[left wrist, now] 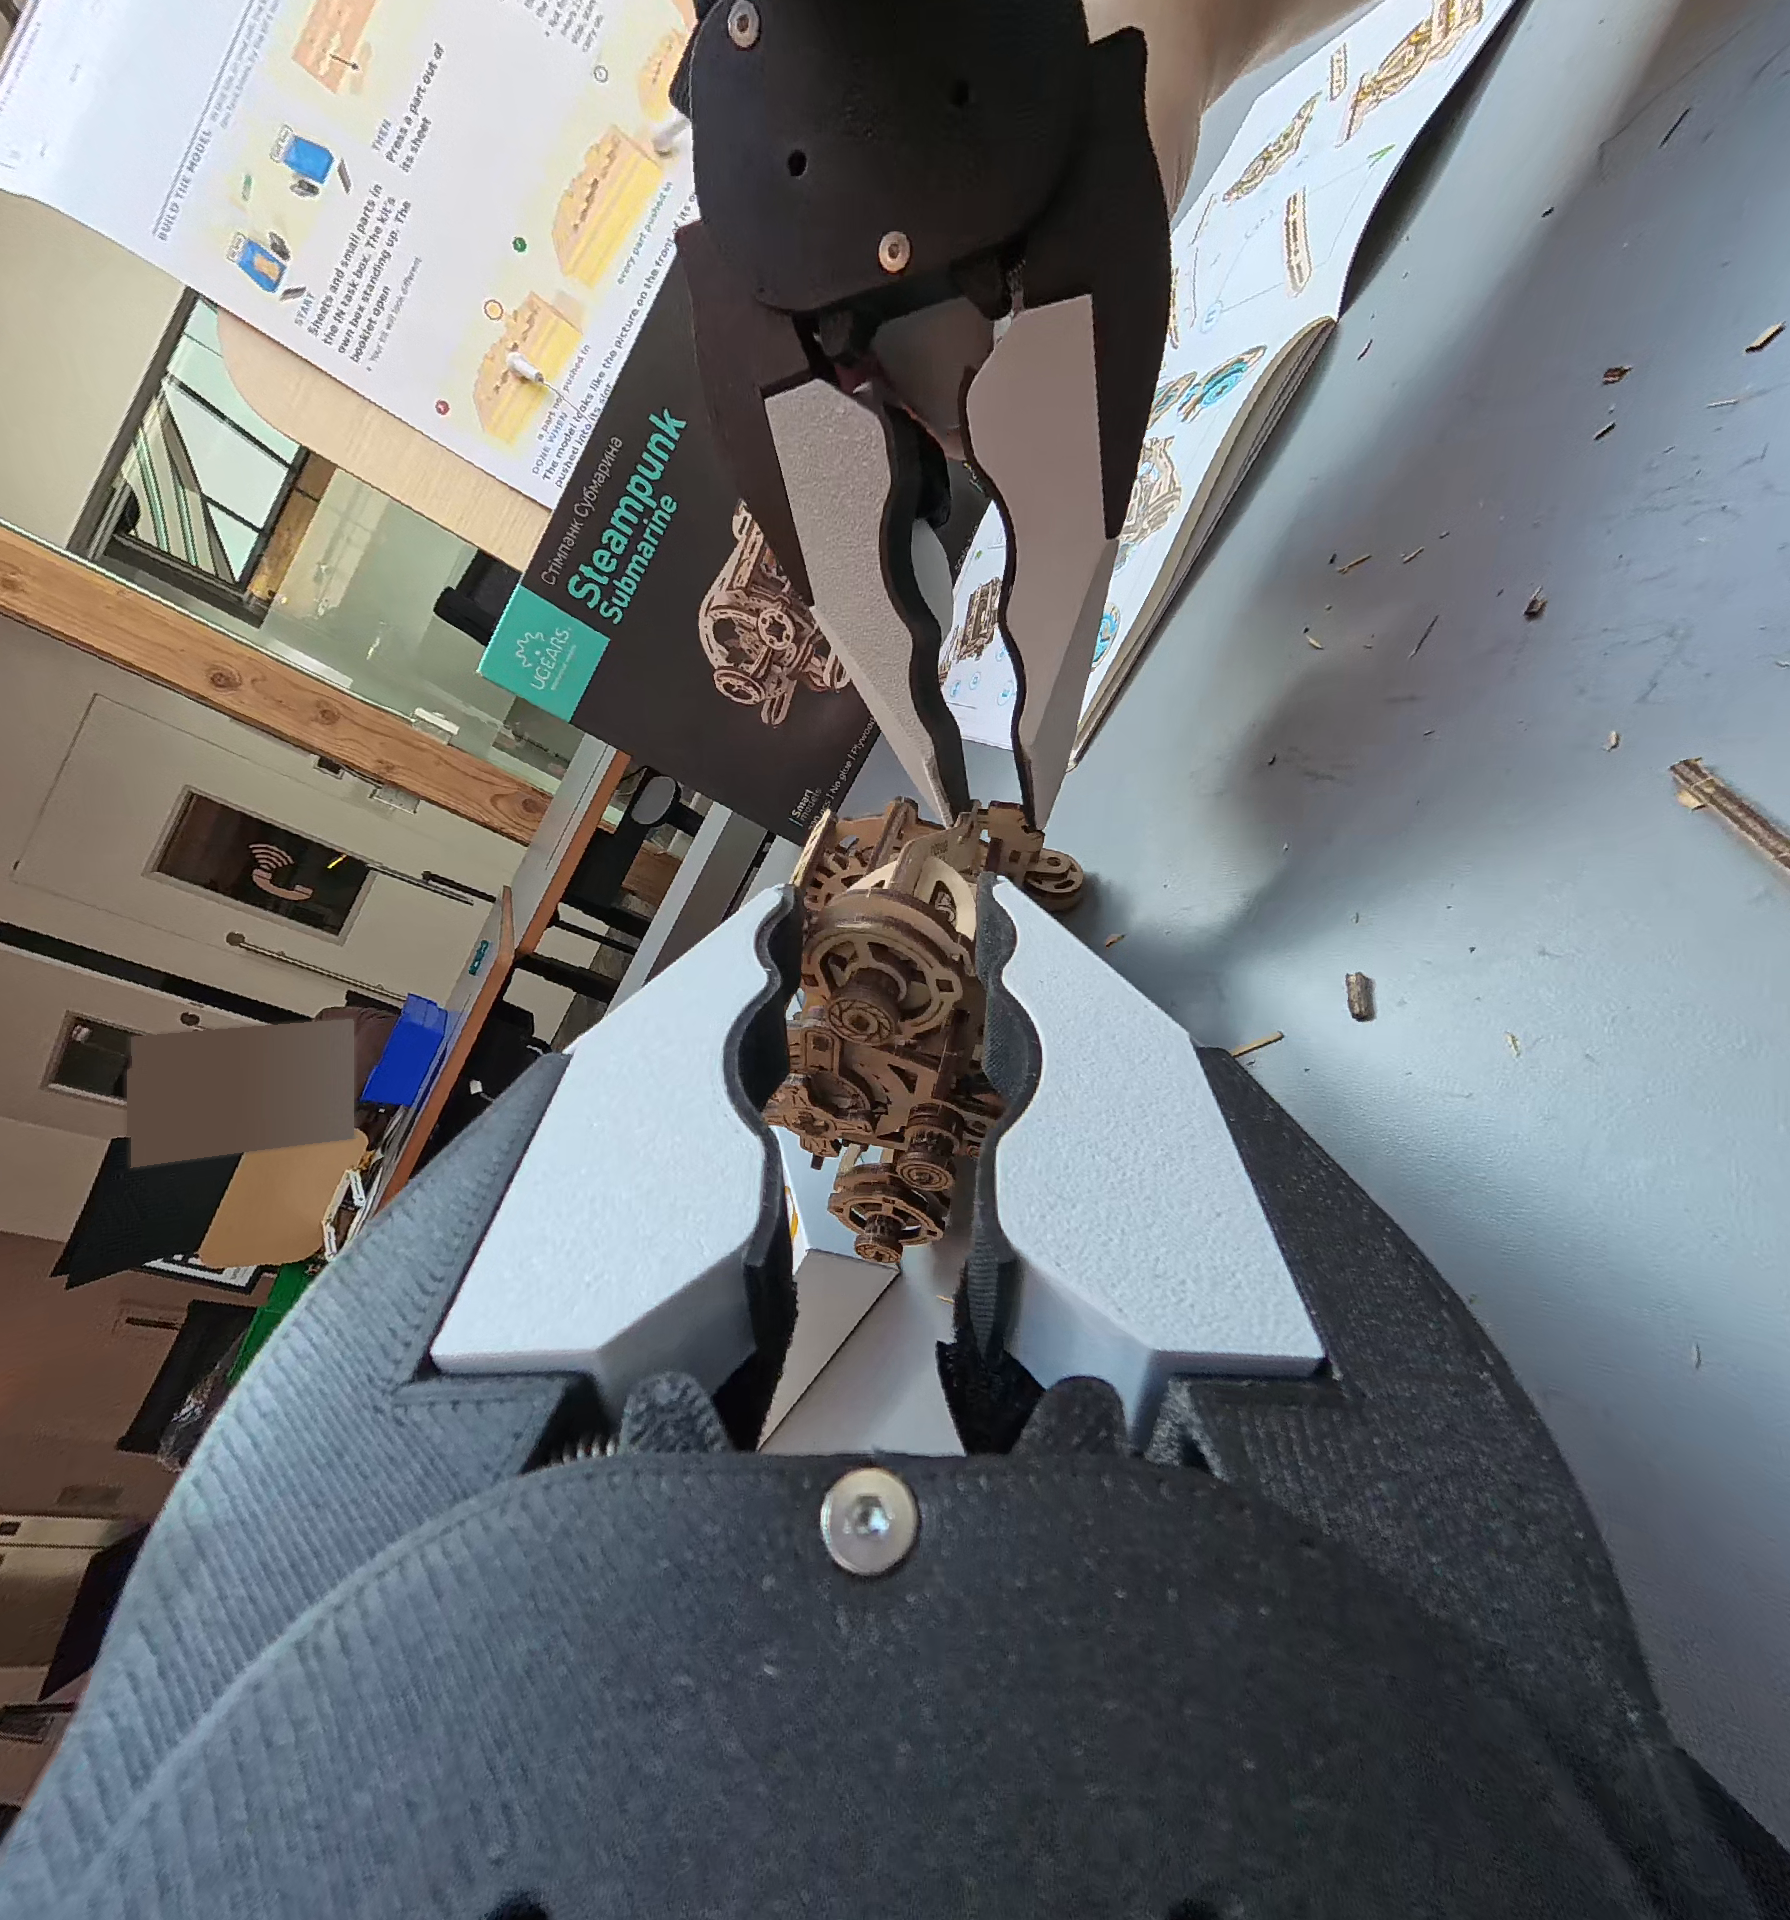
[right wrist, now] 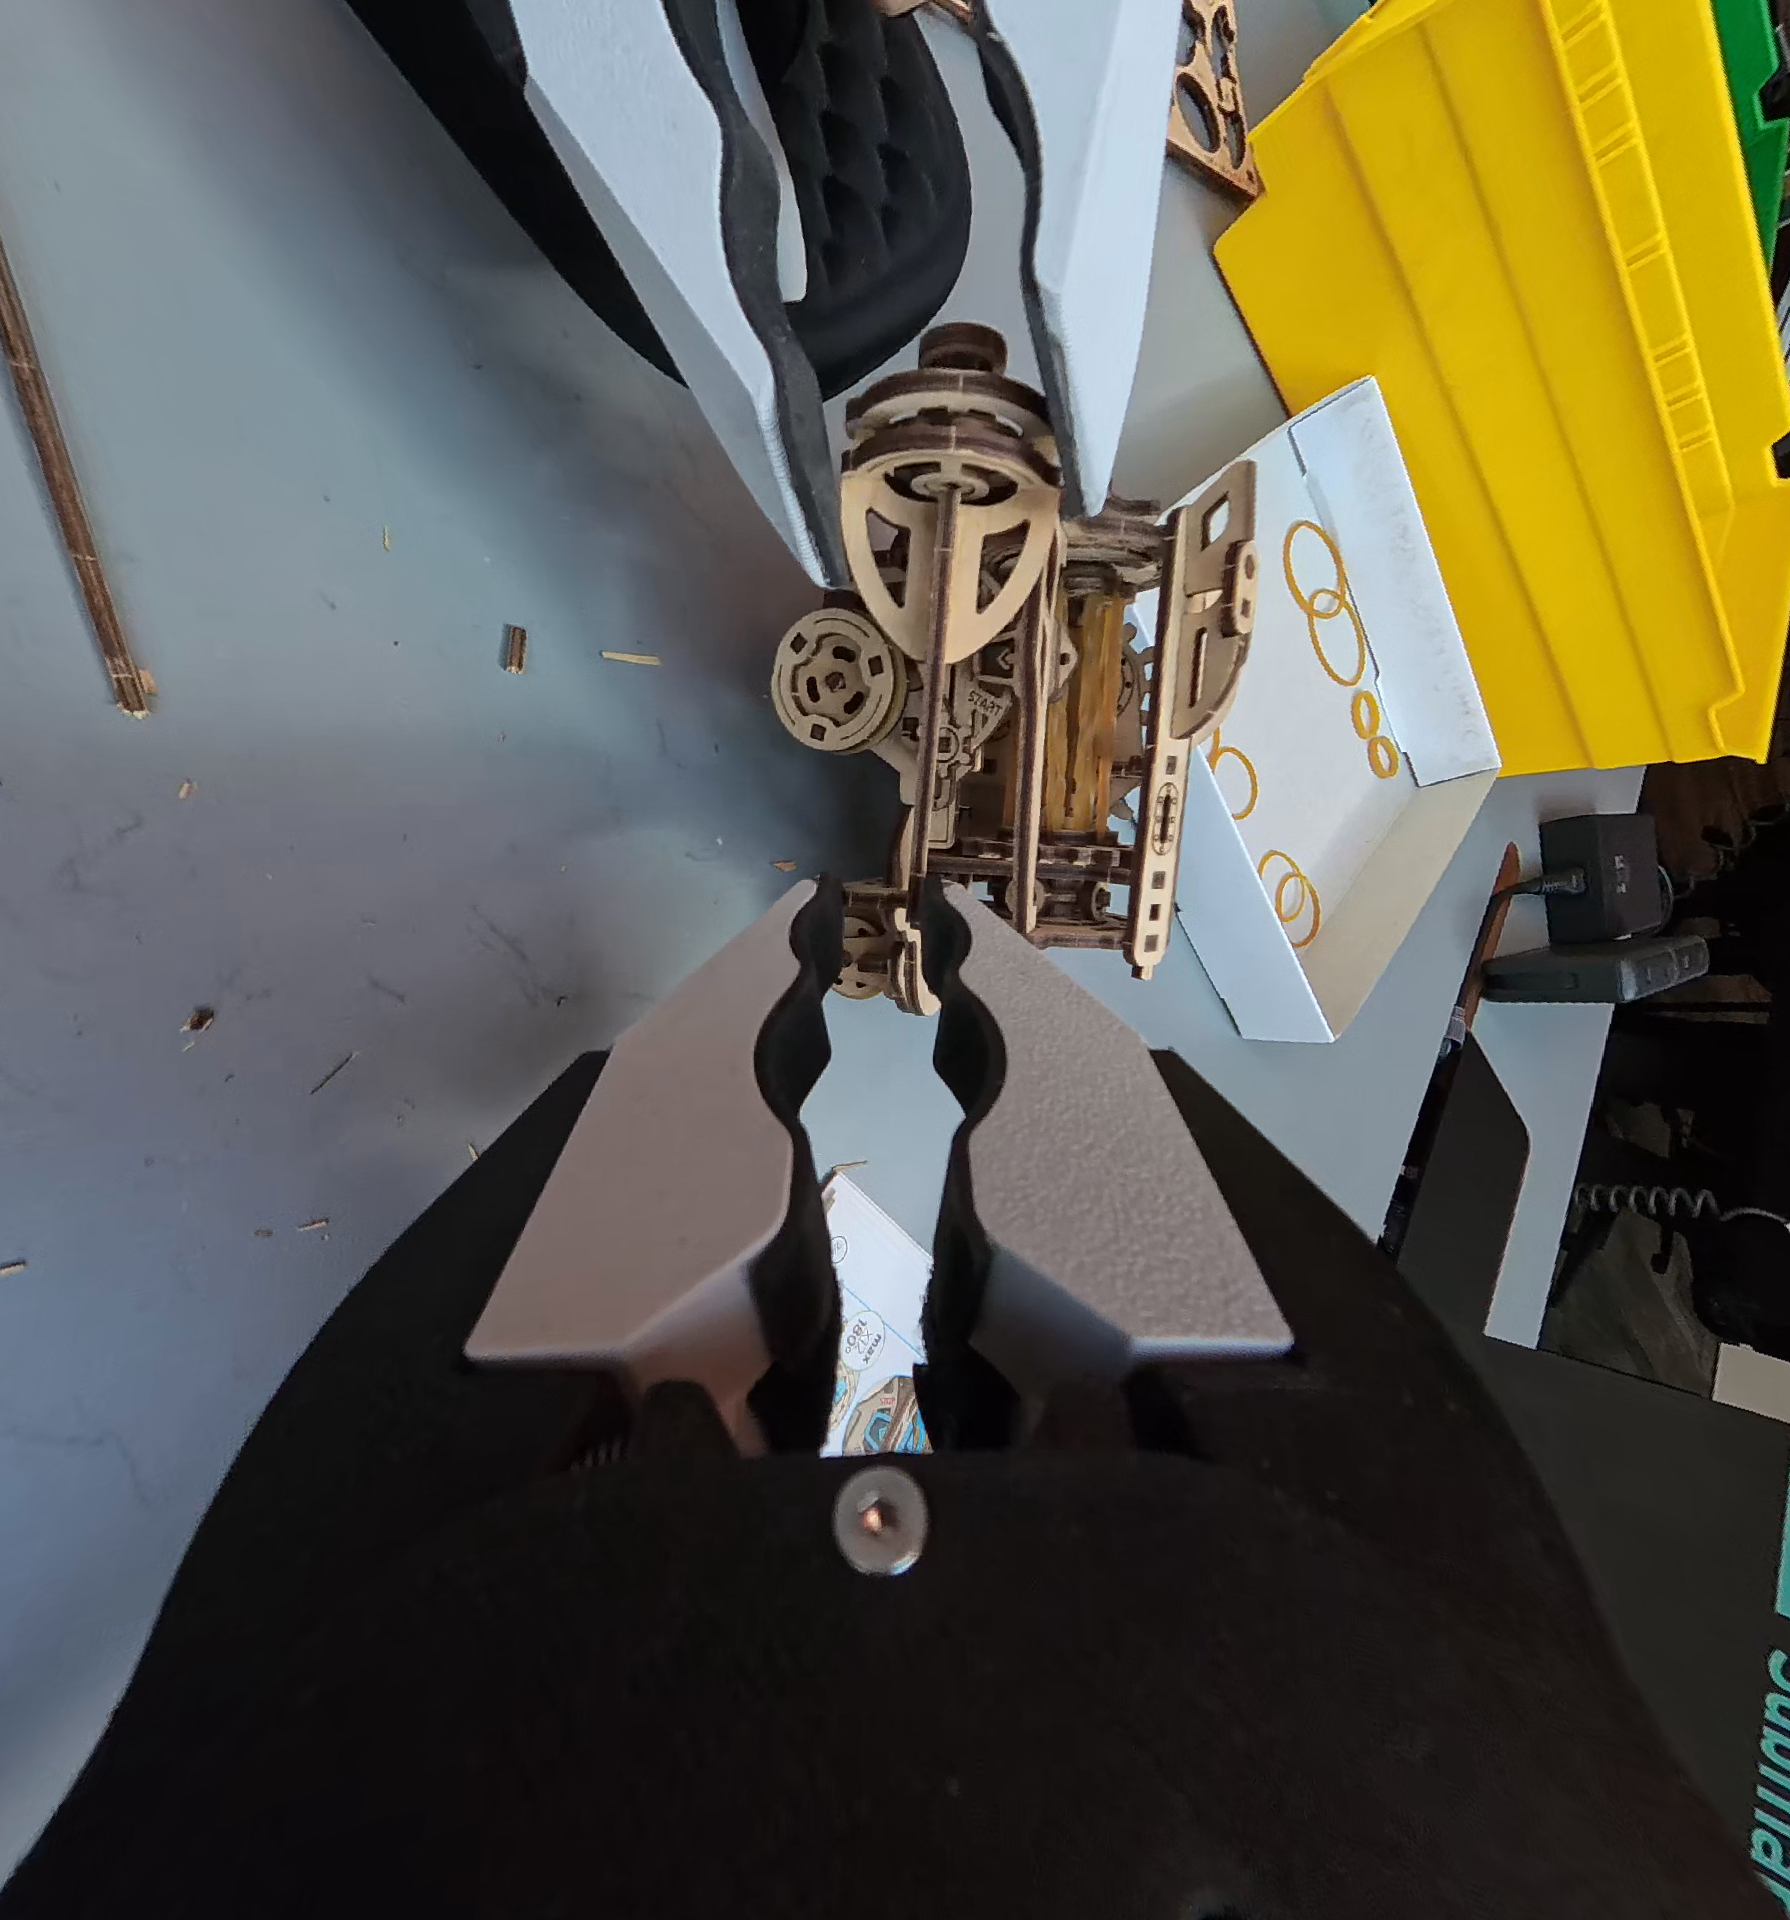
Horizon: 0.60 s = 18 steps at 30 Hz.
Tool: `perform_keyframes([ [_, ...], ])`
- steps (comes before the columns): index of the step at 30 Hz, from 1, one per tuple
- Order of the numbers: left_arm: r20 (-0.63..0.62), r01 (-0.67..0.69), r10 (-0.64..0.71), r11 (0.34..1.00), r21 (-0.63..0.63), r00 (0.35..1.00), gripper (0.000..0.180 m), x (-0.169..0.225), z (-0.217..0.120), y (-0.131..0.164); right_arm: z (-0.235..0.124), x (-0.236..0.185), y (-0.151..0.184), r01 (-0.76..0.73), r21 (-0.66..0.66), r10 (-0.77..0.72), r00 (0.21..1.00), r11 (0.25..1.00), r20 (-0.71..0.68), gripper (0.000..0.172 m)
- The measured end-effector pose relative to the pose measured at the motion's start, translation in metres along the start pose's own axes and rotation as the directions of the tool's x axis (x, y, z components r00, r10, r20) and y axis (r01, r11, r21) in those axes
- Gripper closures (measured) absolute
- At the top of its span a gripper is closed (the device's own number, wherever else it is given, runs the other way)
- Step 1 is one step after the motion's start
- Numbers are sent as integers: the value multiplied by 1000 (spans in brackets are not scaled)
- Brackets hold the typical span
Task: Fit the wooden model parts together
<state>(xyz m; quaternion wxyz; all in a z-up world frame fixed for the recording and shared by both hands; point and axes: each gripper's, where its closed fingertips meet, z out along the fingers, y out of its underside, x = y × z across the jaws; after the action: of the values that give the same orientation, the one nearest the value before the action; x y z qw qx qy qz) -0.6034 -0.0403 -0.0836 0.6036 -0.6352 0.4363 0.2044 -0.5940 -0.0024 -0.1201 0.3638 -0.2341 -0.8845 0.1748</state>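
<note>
A partly built wooden model [left wrist: 891,1018] with gears and wheels is held between both grippers over the grey table [left wrist: 1493,727]. My left gripper [left wrist: 886,914] is shut on its round drum end, with both pads against the wood. In the right wrist view the left gripper [right wrist: 958,530] comes in from the top and clamps that same drum. My right gripper [right wrist: 875,899] is shut on a small wheeled piece at the opposite end of the model [right wrist: 1026,707]. It also shows in the left wrist view [left wrist: 990,810], reaching down from the top.
A yellow bin [right wrist: 1493,364] and a white tray [right wrist: 1213,935] of rubber bands sit right of the model. A dark kit box [left wrist: 683,582], an instruction sheet [left wrist: 351,208] and an open booklet [left wrist: 1234,312] stand behind. A wood strip [right wrist: 39,416] and chips lie on the table. The left gripper's tips are roughly 6 cm from the right gripper's.
</note>
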Motion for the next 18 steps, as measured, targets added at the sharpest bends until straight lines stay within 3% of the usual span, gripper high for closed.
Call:
perform_keyframes([
  [3,2,-2,2,1000,8,1000,152,0,1,-2,1,2,2,4,-12,-4,1000,1000,-25,158],
  [8,-1,-9,9,1000,15,1000,150,2,4,-5,-2,-1,2,-99,23,98,994,995,54,157],
  [12,3,-5,5,1000,12,1000,150,2,4,-5,-3,7,5,-14,23,16,999,1000,-51,156],
  [18,10,7,-7,1000,9,1000,150,0,4,-4,-4,9,3,44,32,-40,994,999,-102,156],
])
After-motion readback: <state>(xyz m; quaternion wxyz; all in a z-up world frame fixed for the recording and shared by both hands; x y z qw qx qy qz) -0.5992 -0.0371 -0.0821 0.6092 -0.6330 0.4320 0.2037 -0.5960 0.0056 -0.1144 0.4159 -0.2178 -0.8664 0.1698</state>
